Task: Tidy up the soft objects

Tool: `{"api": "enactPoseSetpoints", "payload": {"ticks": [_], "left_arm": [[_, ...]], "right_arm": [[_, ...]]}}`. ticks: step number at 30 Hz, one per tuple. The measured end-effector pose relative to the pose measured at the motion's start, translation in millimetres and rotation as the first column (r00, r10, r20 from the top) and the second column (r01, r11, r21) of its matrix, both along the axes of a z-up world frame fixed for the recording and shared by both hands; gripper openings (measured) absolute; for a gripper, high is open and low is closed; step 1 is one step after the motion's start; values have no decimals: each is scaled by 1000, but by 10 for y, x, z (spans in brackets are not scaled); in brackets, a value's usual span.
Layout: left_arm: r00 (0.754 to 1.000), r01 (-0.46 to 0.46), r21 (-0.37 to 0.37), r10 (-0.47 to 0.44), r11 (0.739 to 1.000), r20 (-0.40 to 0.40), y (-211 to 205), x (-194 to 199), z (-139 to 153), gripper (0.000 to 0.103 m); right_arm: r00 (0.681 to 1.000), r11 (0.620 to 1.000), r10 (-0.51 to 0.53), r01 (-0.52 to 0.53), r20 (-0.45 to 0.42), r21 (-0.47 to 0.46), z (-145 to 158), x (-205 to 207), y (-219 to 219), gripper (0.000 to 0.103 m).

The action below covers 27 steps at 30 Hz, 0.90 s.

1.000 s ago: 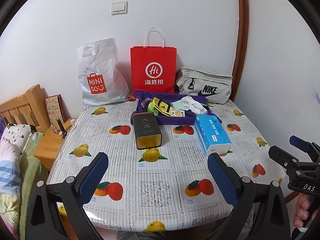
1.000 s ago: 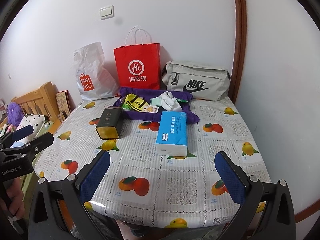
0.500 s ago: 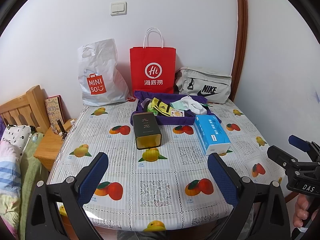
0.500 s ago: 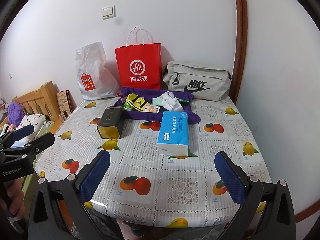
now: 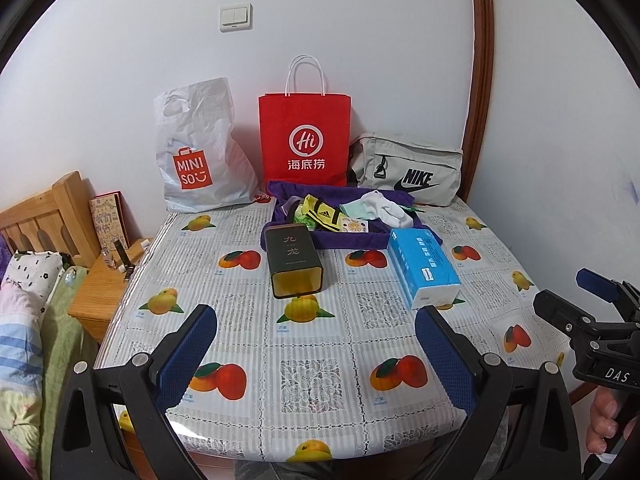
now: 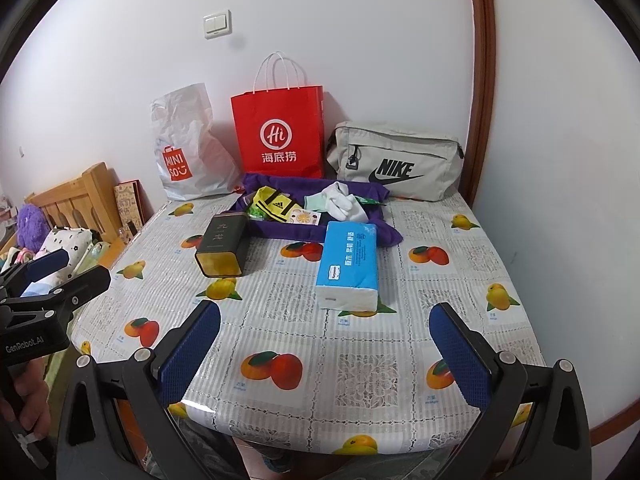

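Observation:
A purple cloth tray (image 5: 280, 192) (image 6: 276, 230) lies at the back of the table and holds white socks (image 5: 386, 206) (image 6: 346, 202), a yellow-black sock (image 5: 320, 212) (image 6: 274, 202), a pale green cloth (image 5: 352, 209) and a small printed packet (image 5: 354, 225). A blue tissue pack (image 5: 424, 266) (image 6: 348, 264) lies in front of it on the right. My left gripper (image 5: 316, 354) and my right gripper (image 6: 326, 354) are both open and empty, held over the table's near edge, far from the tray.
A dark tea tin (image 5: 294, 260) (image 6: 222, 246) lies left of the tissue pack. A white Miniso bag (image 5: 196, 156), a red paper bag (image 5: 304, 140) and a grey Nike bag (image 5: 408, 170) stand along the wall. A bed and a wooden nightstand (image 5: 104, 280) are on the left.
Both views have shifted very slightly; the objects on the table have not moved and both grippers stay open.

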<state>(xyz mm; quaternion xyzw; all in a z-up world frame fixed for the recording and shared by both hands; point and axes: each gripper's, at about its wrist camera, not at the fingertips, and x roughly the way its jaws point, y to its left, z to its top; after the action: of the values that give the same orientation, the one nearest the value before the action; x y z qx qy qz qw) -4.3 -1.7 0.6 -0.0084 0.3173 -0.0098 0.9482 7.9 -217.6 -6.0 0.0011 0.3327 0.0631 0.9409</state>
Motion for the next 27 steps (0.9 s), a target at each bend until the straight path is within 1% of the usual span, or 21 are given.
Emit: {"api": "enactPoseSetpoints", "payload": {"ticks": [27], "left_arm": [[1000,4,1,-4,1000,-2,3,-1,3,100]], "right_arm": [[1000,1000,2,-2,-7,-5,-18,-20,11,103]]}}
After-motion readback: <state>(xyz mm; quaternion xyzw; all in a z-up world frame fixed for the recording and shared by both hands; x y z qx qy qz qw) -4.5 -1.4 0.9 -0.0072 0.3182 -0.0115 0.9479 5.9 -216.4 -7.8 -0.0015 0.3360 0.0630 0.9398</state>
